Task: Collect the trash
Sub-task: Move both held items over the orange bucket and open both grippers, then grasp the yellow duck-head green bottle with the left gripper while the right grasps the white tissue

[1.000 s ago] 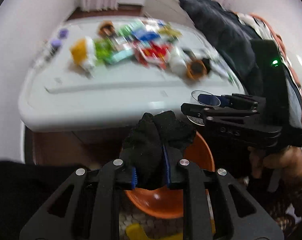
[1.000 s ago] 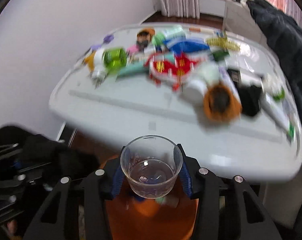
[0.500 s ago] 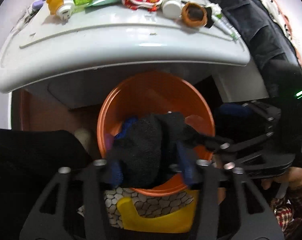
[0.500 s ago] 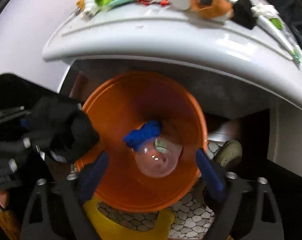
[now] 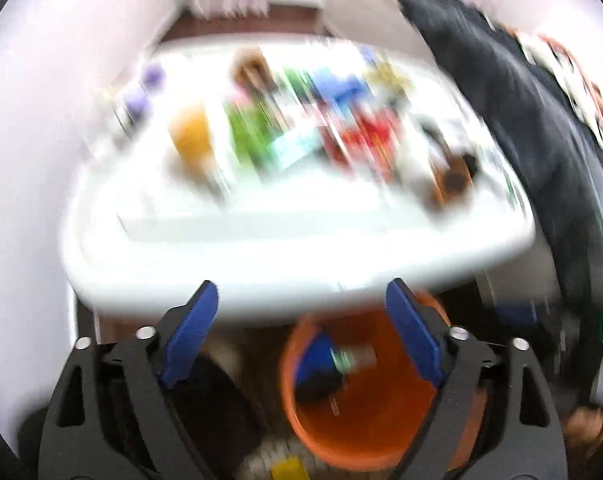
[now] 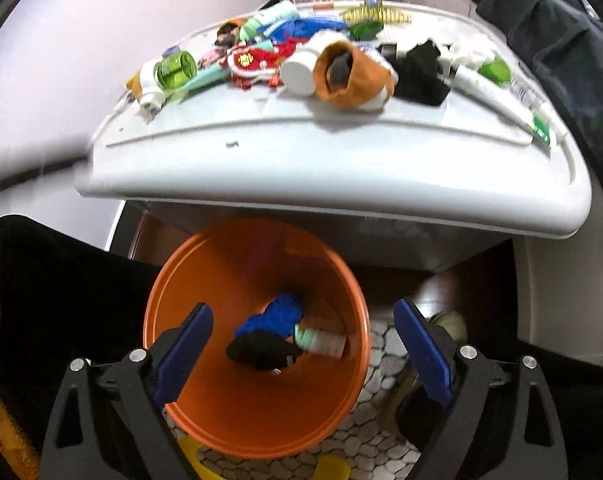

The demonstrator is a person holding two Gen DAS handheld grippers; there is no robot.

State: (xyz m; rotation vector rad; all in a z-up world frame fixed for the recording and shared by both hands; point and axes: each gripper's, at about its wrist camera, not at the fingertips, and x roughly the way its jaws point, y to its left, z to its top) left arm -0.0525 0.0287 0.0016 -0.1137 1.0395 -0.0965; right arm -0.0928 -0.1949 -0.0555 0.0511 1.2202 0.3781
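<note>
Trash (black cloth (image 6: pixel 263 350), cup) was dropped into orange bin (image 6: pixel 189 264); left gripper (image 5: pixel 301 322) opening, right gripper (image 6: pixel 303 344) opening, both emptied; table (image 6: pixel 333 168) clutter remained.

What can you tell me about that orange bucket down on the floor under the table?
The orange bucket is a round, smooth container that looks like plastic, widening toward its rim. It stands upright and open on a pebble-patterned floor, partly tucked beneath the edge of the white table. At its bottom lie a black cloth, something blue and a pale tube-shaped container with a green end. Nothing grips it; the right hand-held gripper hangs open above it.
</note>
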